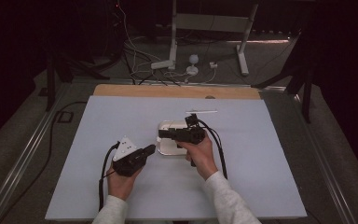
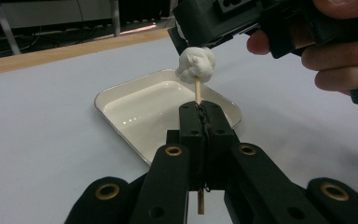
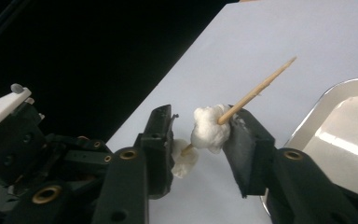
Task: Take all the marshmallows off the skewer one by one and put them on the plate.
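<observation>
While the left gripper (image 2: 200, 121) is clamping the lower part of a thin wooden skewer (image 2: 197, 91), its fingers (image 2: 189, 135) are pressed fully together on the stick, with the blunt end poking out below them. The skewer's long axis is running straight out along those fingers, toward the white tray (image 2: 121, 109) on the pale surface (image 1: 121, 116).

2 white marshmallow-like lumps are threaded on the stick. In the right gripper view the upper lump (image 3: 209, 128) is sitting between the right gripper's (image 3: 198, 140) fingers (image 3: 247, 144), which are standing apart on either side of it; it is touching or just beside 1 of them, cannot tell which. The lower lump (image 3: 184, 158) is sitting just beside the other finger. The pointed tip is sticking out past the lumps, up and away.

In the high view both grippers are meeting just beside the tray's near-left rim, held above the surface, with the right hand (image 1: 198, 151) reaching across from the tray side.

Judgement: next move likely depends on the right fingers closing across the stick's axis on the upper lump, then sliding along that axis while the left gripper is holding the stick fixed.
</observation>
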Demonstrator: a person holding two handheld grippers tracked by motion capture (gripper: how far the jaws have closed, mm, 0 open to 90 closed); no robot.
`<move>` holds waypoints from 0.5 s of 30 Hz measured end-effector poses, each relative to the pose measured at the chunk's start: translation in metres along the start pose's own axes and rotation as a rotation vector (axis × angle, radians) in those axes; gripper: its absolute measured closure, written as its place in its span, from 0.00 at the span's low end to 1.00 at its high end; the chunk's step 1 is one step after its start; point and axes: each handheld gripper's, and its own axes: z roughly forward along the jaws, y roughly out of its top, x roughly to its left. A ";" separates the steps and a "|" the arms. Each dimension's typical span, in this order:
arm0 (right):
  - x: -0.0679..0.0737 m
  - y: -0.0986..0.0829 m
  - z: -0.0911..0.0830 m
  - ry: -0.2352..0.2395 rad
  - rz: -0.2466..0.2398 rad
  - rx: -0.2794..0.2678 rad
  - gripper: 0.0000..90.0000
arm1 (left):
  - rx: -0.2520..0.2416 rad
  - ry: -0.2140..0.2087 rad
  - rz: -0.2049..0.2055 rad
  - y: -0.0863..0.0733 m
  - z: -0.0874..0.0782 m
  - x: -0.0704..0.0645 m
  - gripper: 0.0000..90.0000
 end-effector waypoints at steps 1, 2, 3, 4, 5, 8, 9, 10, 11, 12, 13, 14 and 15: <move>0.000 0.000 0.000 0.009 0.007 0.003 0.72 | 0.000 -0.003 0.004 0.000 0.000 0.000 1.00; -0.001 0.000 0.000 0.021 0.014 0.007 0.75 | 0.000 -0.006 0.008 0.000 0.000 -0.001 1.00; -0.001 0.001 -0.001 0.029 0.019 0.009 0.78 | -0.001 -0.009 0.011 0.000 0.001 -0.001 1.00; -0.002 0.001 -0.002 0.033 0.010 0.006 0.81 | -0.001 -0.015 0.011 0.000 0.001 -0.001 1.00; -0.001 0.001 -0.003 0.036 0.012 0.002 0.84 | -0.001 -0.017 0.014 0.000 0.001 -0.001 1.00; -0.001 0.002 -0.006 0.016 -0.002 -0.014 0.87 | 0.003 -0.012 0.028 0.001 0.002 -0.003 1.00; -0.001 0.002 -0.006 0.016 -0.002 -0.014 0.87 | 0.000 -0.013 0.027 0.001 0.001 -0.003 1.00; 0.000 0.002 -0.008 0.015 0.001 -0.022 0.88 | -0.001 -0.013 0.030 0.001 0.001 -0.003 1.00; 0.000 0.002 -0.008 0.010 -0.002 -0.032 0.88 | -0.002 -0.014 0.032 0.002 0.001 -0.003 1.00; 0.001 0.003 -0.009 0.005 -0.010 -0.036 0.88 | -0.004 -0.015 0.033 0.002 0.000 -0.003 1.00; 0.002 0.004 -0.009 0.001 -0.013 -0.039 0.88 | -0.006 -0.013 0.036 0.002 0.000 -0.003 1.00; 0.003 0.004 -0.009 -0.002 -0.020 -0.041 0.89 | -0.006 -0.014 0.039 0.002 -0.001 -0.003 1.00; 0.003 0.005 -0.010 -0.005 -0.027 -0.044 0.89 | -0.006 -0.013 0.043 0.002 -0.001 -0.002 1.00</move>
